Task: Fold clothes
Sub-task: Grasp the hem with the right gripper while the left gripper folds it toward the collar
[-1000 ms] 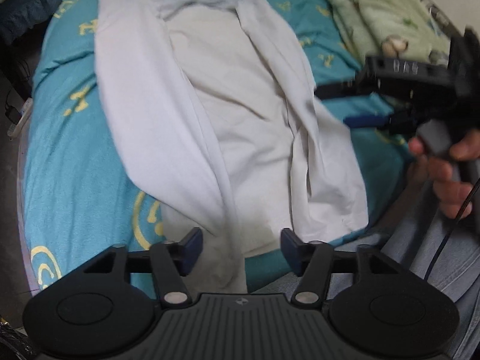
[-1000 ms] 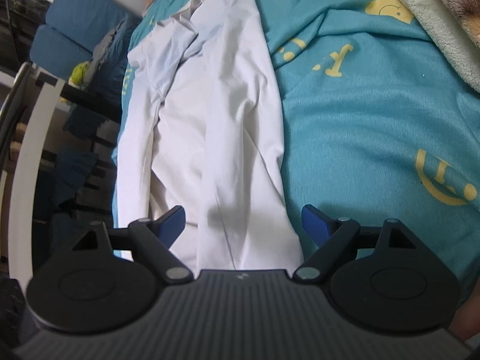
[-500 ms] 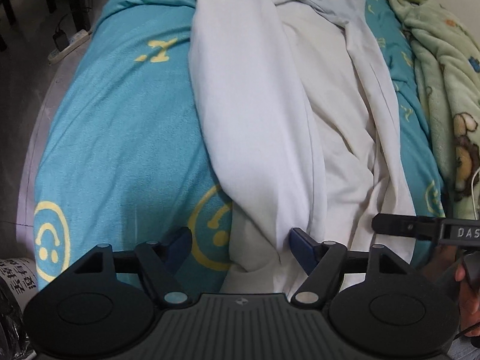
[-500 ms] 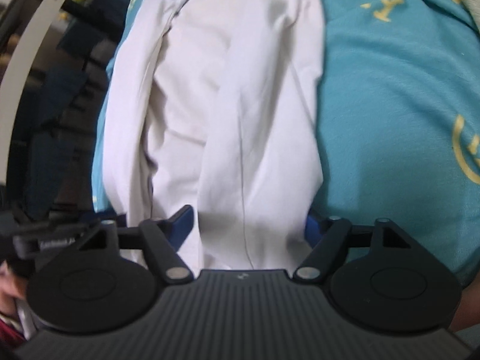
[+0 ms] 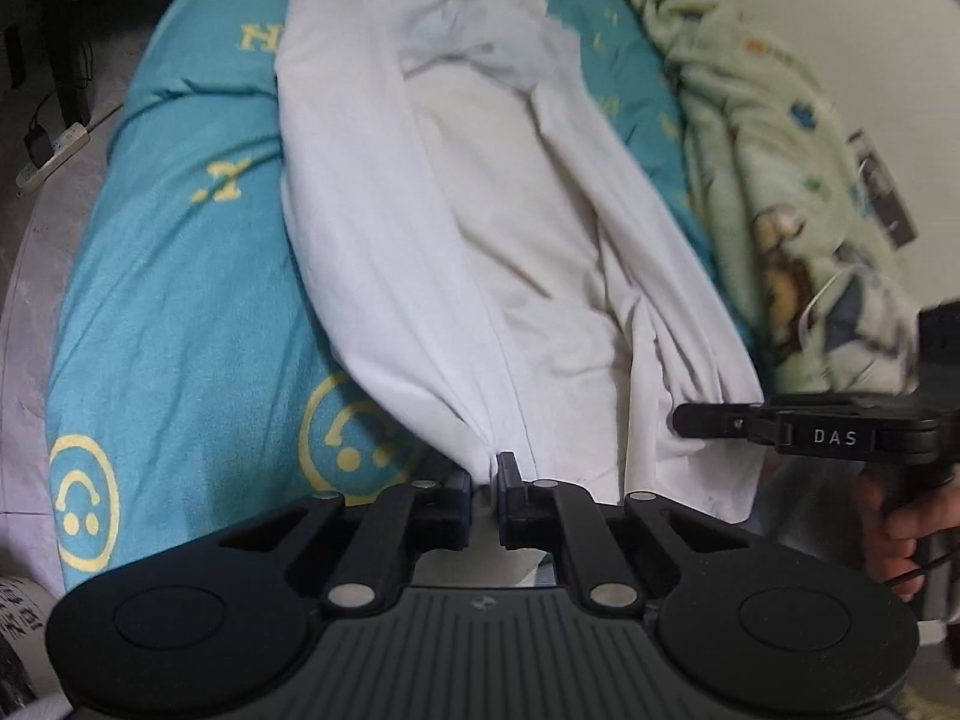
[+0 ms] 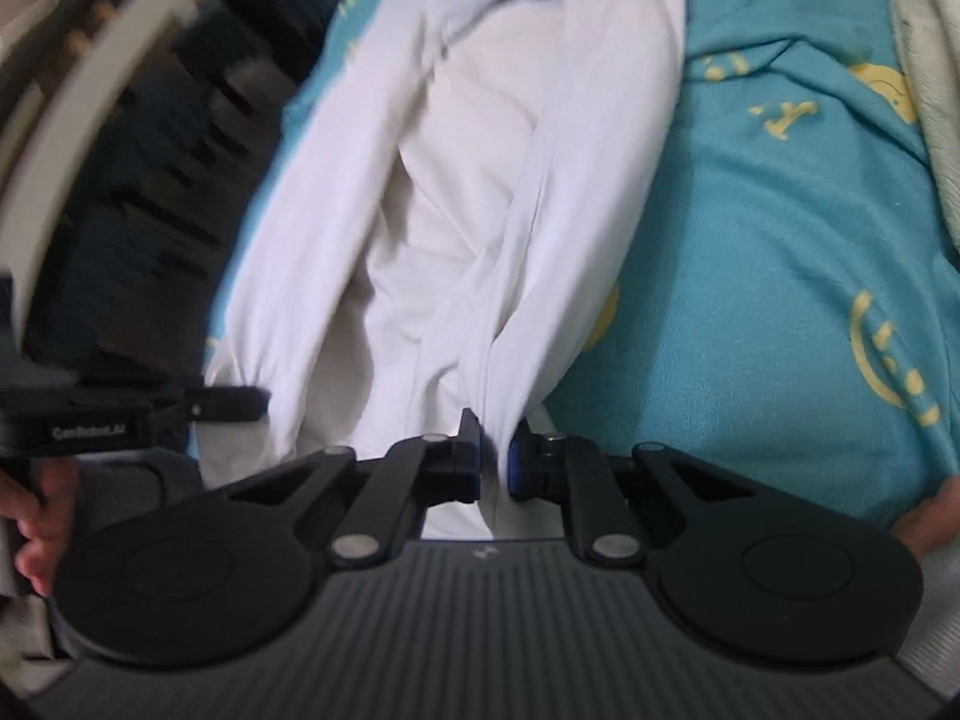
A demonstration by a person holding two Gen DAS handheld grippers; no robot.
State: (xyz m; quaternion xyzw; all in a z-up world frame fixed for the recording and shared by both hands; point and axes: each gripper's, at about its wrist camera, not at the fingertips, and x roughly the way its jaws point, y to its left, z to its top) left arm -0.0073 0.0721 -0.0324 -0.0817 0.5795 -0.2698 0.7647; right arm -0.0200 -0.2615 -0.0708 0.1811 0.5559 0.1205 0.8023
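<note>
Left wrist view: teal smiley-print bedsheet point(image 5: 180, 276) covers the bed, with a green cartoon-print blanket point(image 5: 774, 192) bunched along the far side. White garment point(image 5: 480, 228) lies lengthwise down the middle of the bed, both long sides already folded inward, collar end far, hem end near me.

Left gripper point(image 5: 486, 480) is clamped on a gathered pinch of the near hem, left corner. Right gripper point(image 6: 495, 450) is likewise closed on the hem's right corner; from the left view it shows side-on at the hem edge point(image 5: 720, 420).

Risks, biggest first:
- Both pinches are thin bunches of cloth taken near the finger ends. Fast lift or uneven pull could let one corner slip, and the fold goes skewed.
- Side flaps are just laid over, nothing holds them. Lifting the hem toward the collar may let them fall open.
- Grip may have caught only the top layer; can't tell layer count from either view. Back panel would then stay behind.
- Right view is motion-blurred, so alignment of the two corners is uncertain.
</note>
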